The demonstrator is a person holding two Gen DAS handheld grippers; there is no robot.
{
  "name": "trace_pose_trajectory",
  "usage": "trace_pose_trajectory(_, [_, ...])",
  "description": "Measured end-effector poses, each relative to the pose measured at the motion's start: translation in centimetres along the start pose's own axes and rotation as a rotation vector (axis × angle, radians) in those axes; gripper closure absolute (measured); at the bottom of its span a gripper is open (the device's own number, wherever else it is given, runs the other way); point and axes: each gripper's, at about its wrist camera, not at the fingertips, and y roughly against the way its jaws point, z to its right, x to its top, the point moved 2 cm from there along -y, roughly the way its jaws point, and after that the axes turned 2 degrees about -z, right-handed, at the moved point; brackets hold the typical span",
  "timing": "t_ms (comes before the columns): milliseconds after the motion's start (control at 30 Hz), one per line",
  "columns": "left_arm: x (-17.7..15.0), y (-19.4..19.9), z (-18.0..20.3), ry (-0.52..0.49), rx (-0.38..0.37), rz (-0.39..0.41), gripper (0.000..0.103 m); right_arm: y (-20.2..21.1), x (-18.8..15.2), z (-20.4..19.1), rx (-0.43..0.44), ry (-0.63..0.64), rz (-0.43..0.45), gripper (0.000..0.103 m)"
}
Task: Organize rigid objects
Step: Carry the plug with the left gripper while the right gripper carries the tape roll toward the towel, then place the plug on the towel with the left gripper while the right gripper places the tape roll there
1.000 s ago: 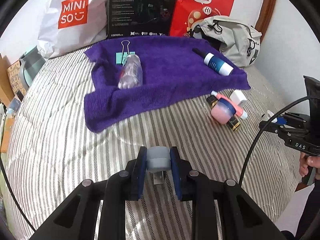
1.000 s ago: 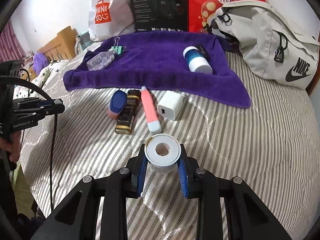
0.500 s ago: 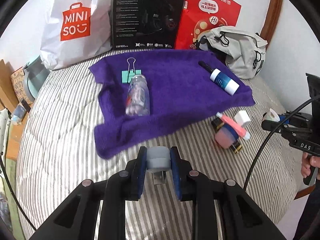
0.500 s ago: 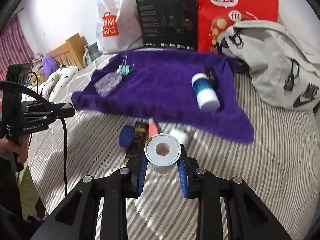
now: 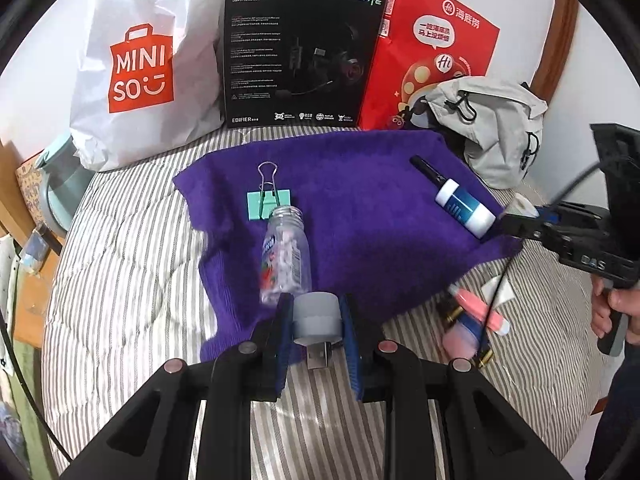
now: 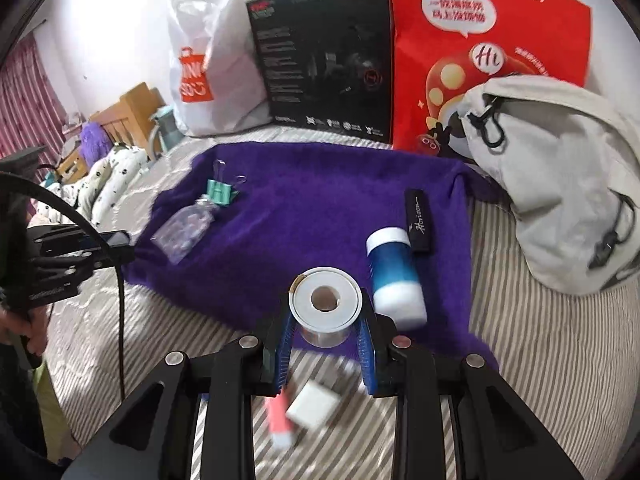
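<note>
My left gripper (image 5: 317, 322) is shut on a grey USB adapter (image 5: 316, 316), its metal plug pointing down, over the near edge of the purple towel (image 5: 360, 216). My right gripper (image 6: 325, 312) is shut on a white tape roll (image 6: 325, 304) above the towel's (image 6: 304, 216) near edge. On the towel lie a clear bottle (image 5: 285, 258), a green binder clip (image 5: 267, 202), a blue and white tube (image 5: 464, 208) and a black stick (image 6: 418, 220). A pink tube (image 5: 478, 310), a white charger (image 6: 314, 406) and other small items lie on the striped bed.
A white Miniso bag (image 5: 140, 68), a black headset box (image 5: 300, 56) and a red paper bag (image 5: 432, 52) stand against the wall behind the towel. A grey backpack (image 6: 560, 184) lies at the right. A person's hand (image 5: 616, 312) holds the right gripper's handle.
Both grippers have moved forward toward the purple towel, each still holding its object. The loose items on the bed have slid below and beside the grippers.
</note>
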Motion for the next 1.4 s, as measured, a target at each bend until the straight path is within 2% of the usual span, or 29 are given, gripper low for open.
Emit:
trace_pose_trajectory(133, [0.4,-0.7,-0.3,0.004,-0.008,-0.007,0.081,-3.1,0.3,0.6,0.003,-0.009,-0.07,0.074])
trace_pose_trajectory(367, [0.8,-1.5,-1.0,0.011,-0.018,-0.018,0.081,-6.2,0.1,0.3,-0.009,-0.014,-0.136,0.074])
trace_pose_trajectory(633, [1.2,-2.0,-1.6,0.018,-0.026,-0.023,0.081,-7.0,0.6,-0.3,-0.043,0.033,-0.152,0.074])
trace_pose_trajectory(733, [1.3,-2.2,-1.6,0.014,-0.029,-0.027,0.081,-7.1,0.7,-0.1,-0.029,0.033,-0.171,0.072])
trace_pose_trajectory(833, [1.5,-2.5,-1.4,0.007,-0.029,-0.033,0.081,-7.0,0.8,0.0,0.001,0.026,-0.195,0.064])
trace_pose_trajectory(1033, [2.1,-2.9,-1.2,0.002,-0.041,-0.036,0.081,-6.3,0.7,0.3,-0.002,-0.001,-0.22,0.064])
trace_pose_trajectory(1367, [4.1,-5.7,-0.3,-0.019,-0.057,-0.065,0.081,-1.9,0.4,1.1,-0.023,-0.009,-0.134,0.059])
trace_pose_trajectory(1400, [4.3,-6.0,-0.2,-0.038,-0.076,-0.073,0.081,-1.4,0.3,1.3,-0.022,-0.017,-0.121,0.058])
